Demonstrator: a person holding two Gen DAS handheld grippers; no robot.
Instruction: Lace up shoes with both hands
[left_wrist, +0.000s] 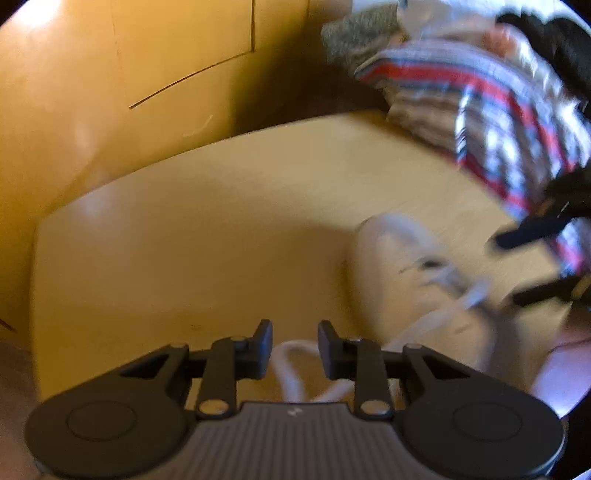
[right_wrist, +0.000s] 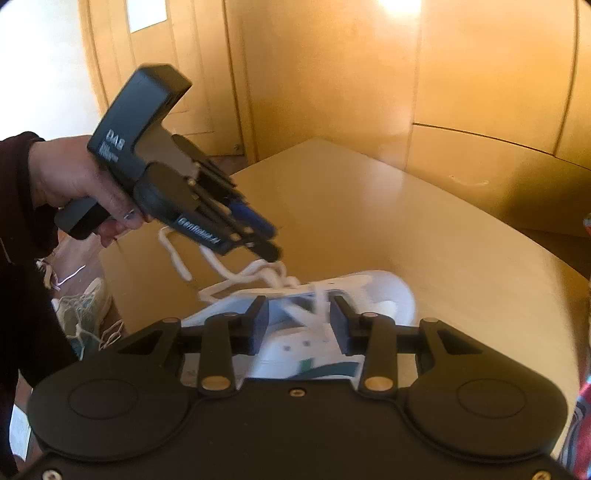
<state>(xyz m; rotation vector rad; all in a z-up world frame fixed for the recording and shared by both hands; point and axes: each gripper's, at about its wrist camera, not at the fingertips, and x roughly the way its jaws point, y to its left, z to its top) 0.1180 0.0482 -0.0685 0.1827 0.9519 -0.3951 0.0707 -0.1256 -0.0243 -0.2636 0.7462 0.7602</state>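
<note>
Since the coming move is, as I judge it, a pick-up of loose lace, I note the layout first. The bench (right_wrist: 406, 221) carries one white shoe (right_wrist: 384, 295) near its front edge. Its long axis runs away from my right side, toe far and to the right, throat open toward me.

The lace (right_wrist: 251, 271) is unthreaded over most of its length. It spills off the throat to the left and lies in slack loops on the bench, well short of the toe.

Left gripper (right_wrist: 271, 242): the nearer of my two to that slack. It is pitched steeply down, tips just above the loops, and I cannot tell whether they touch. From its own view the jaws stand apart with a bend of lace showing in the gap under them; the pads are not pressing on it. The view is blurred. My hand (right_wrist: 74, 177) wraps the handle, dark sleeve behind.

Right gripper (right_wrist: 297, 321): angled down over the throat of the shoe, jaws apart, one on each side of the tongue. A blurred strand crosses between them, unclamped as far as I can see.

Judgement: lacing barely begun, eyelets on the near flap empty. Left should close on the bend below it. Risk: the loop slips sideways.
</note>
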